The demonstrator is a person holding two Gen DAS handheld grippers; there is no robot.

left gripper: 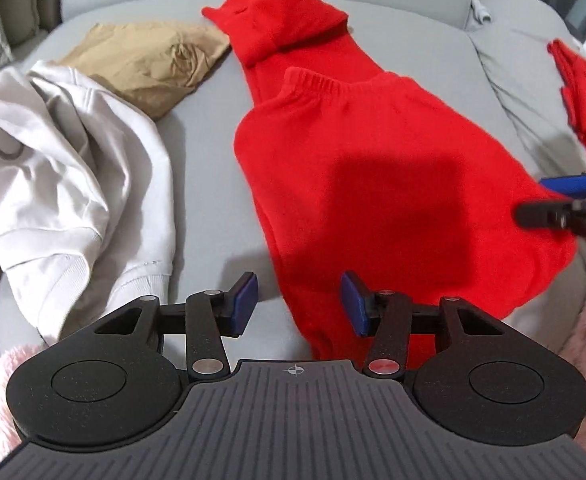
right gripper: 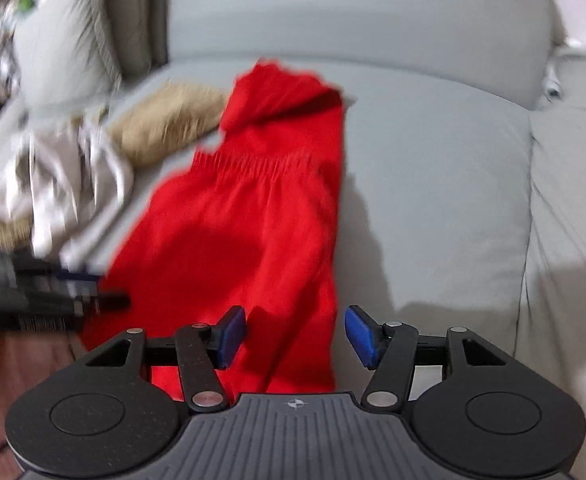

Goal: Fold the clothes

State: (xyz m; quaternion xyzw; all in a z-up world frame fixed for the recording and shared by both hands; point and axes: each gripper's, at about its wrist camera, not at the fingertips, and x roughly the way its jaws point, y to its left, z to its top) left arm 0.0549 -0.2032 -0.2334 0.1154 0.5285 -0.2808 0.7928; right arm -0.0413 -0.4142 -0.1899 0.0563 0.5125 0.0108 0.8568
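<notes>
The red garment lies spread on the grey sofa cushion directly ahead of the left tool, its ribbed band at the far side and its near edge running in under the tool's right-hand pad. A folded part of it stretches farther away, toward the sofa back. The left tool stands wide, with its 2 blue pads well apart and nothing between them; the left-hand pad is over bare cushion, and whether the right-hand pad touches the red cloth cannot be told. To the left of this tool lie a crumpled white garment and, beyond it, a tan garment. Far to its right a second red piece rests on the next cushion.

In the right wrist view the same red garment lies ahead and a little left of the right tool, its near edge passing beneath the left-hand pad. The right tool also stands wide and holds nothing; its right-hand pad is over bare grey cushion. The left tool shows, blurred, at this tool's left, at the garment's edge, and the white garment and tan garment lie beyond it.
</notes>
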